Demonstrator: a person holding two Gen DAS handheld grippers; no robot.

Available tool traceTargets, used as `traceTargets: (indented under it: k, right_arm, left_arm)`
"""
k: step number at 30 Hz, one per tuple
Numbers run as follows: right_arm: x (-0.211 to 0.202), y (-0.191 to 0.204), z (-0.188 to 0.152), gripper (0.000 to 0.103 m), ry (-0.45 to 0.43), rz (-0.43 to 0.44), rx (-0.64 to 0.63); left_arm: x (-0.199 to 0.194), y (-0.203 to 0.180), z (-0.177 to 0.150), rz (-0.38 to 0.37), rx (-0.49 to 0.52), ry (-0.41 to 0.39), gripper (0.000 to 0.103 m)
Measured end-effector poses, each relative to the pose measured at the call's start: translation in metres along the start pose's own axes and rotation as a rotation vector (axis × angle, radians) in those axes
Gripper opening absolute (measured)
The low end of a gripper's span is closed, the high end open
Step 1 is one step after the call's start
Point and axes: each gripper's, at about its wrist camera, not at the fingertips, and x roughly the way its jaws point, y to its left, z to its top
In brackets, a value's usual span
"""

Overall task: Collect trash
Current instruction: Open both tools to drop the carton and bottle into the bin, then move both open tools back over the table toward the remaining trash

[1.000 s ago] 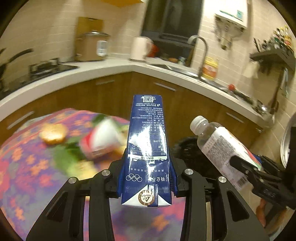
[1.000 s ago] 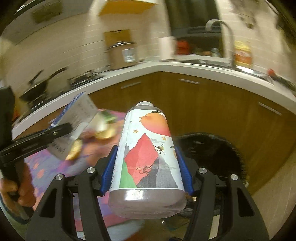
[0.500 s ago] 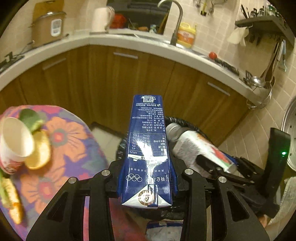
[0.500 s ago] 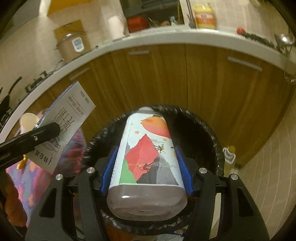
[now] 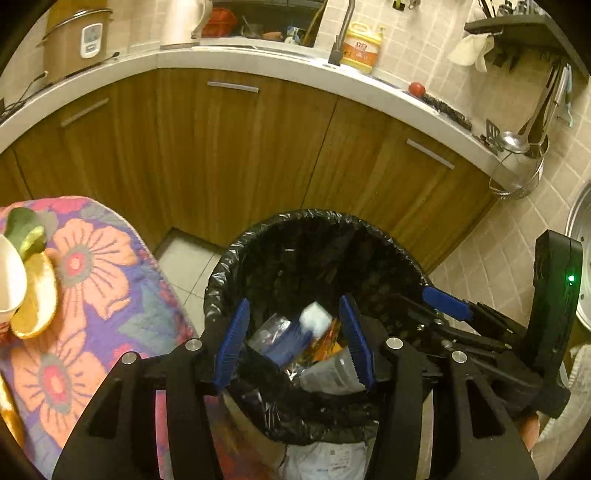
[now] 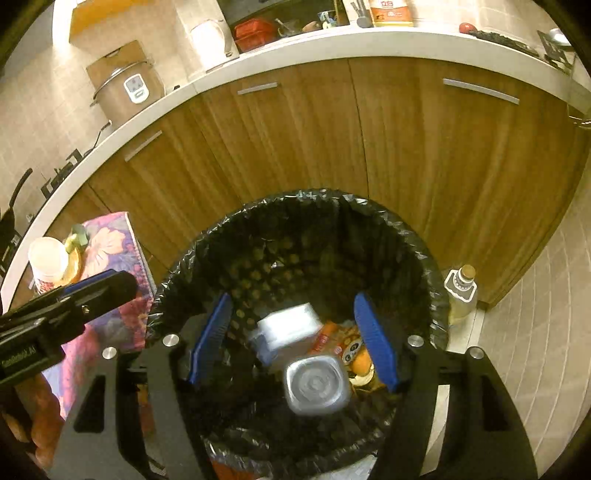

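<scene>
Both grippers, left gripper [image 5: 293, 341] and right gripper [image 6: 293, 341], are seen opening and empty; the carton [image 6: 286, 332] and bottle [image 6: 316, 386] are found directly below, inside the bin [image 6: 369, 210], at 12 o'clock of the fingers.

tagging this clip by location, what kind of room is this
A home kitchen: a rice cooker on the counter, a sink tap, wooden cupboards, and a lined bin on the tiled floor.

Counted: one black-lined trash bin [image 6: 388, 221]; inside it one milk carton [image 6: 288, 326] and one plastic bottle [image 6: 316, 386]; two grippers, left gripper [image 5: 293, 341] and right gripper [image 6: 293, 338]; one paper cup [image 6: 48, 264]; one floral cloth [image 5: 110, 295]; one rice cooker [image 6: 125, 92]; one kettle [image 6: 212, 40].
</scene>
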Motion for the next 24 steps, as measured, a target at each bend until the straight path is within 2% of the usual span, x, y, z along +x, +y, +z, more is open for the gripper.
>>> traceTargets:
  k: [7,11,18,24]
  right_arm:
    - [-0.023,0.015,0.001,0.065,-0.038,0.033,-0.015]
    - [-0.04,0.035,0.001,0.065,-0.073,0.062,-0.054]
    - [-0.071,0.09,-0.002,0.065,-0.148,0.137,-0.157]
    - [-0.079,0.142,-0.013,0.065,-0.164,0.19,-0.262]
  left_arm:
    - [-0.027,0.004,-0.007,-0.006,-0.01,-0.039,0.051]
    - [-0.054,0.007,-0.013,-0.007,-0.022,-0.091,0.051]
    - [-0.115,0.025,-0.026,0.03,-0.055,-0.217,0.057]
    - [-0.162,0.057,-0.042,0.09,-0.113,-0.294,0.059]
